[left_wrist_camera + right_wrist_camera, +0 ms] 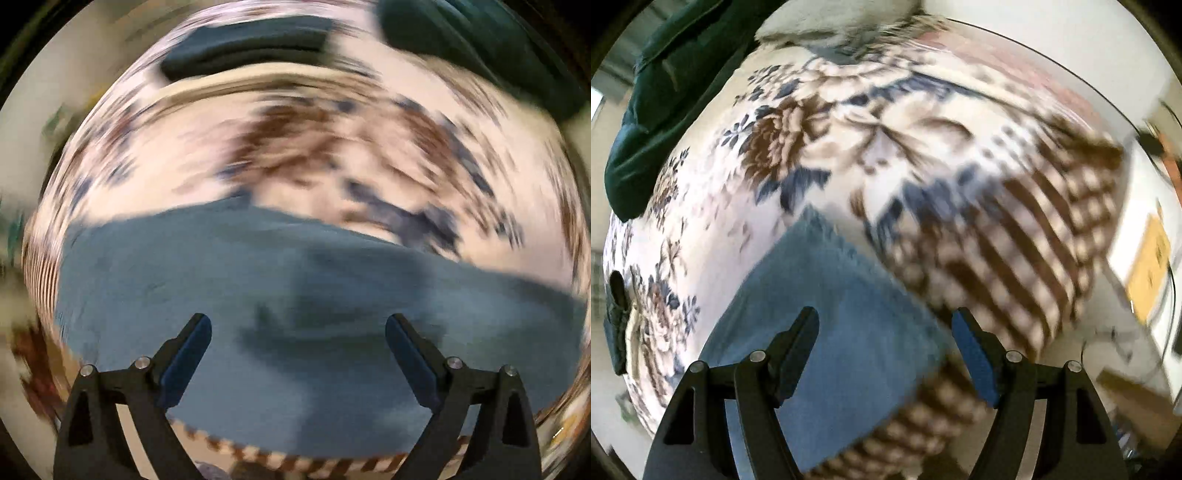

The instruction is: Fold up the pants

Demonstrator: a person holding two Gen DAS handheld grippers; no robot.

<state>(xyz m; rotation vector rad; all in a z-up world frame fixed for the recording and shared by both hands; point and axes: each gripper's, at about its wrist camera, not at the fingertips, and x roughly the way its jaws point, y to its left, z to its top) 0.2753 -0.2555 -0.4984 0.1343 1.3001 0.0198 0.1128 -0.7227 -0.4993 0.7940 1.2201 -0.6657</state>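
The blue pants [258,295] lie flat on a floral blanket [332,158] and fill the lower half of the blurred left wrist view. My left gripper [298,325] is open and empty, hovering over the pants. In the right wrist view one end of the pants [831,314] with a frayed hem edge [827,229] lies on the blanket [849,129]. My right gripper [885,319] is open and empty above that end, its right finger [975,354] over the blanket's brown striped border.
A dark green cushion [665,92] lies at the blanket's far left and also shows in the left wrist view [480,48]. A dark folded garment [251,48] lies at the far side. A yellow box [1148,266] stands off the bed at right.
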